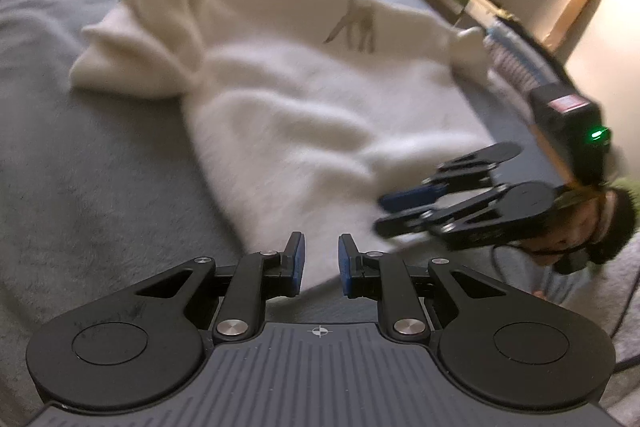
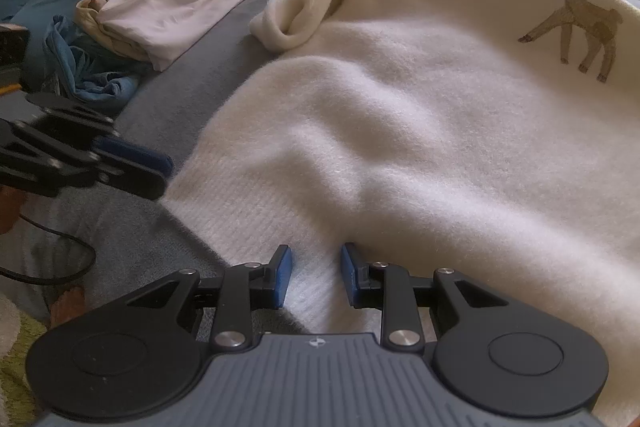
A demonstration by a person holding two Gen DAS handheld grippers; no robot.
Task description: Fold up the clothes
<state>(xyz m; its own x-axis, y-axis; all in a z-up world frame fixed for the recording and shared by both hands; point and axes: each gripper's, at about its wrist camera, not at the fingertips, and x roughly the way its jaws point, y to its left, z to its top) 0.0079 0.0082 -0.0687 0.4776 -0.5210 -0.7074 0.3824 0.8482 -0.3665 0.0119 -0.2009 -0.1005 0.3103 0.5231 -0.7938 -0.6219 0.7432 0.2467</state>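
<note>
A cream fleece sweater (image 2: 400, 115) with a small brown animal print lies spread front-up on the grey bed cover (image 1: 80, 187), its ribbed hem nearest me and one sleeve bunched at about 11 o'clock in the right wrist view. My right gripper (image 2: 316, 275) hovers over the hem, fingers spread with nothing between them. My left gripper (image 1: 322, 263) sits at the hem's edge at 6 o'clock in its own view, fingers likewise apart and empty. In the right view it enters from 9 o'clock, just beside the hem's corner.

The risks, as I judge them: the fleece is thick and springy, so a shallow pinch could catch only the top layer — the front would lift away from the back and fold crooked. The bunched sleeve could get trapped inside any fold. At 10 o'clock a pile of other clothes (image 2: 160, 11) lies near enough that a dragged sweater might disturb it.
</note>
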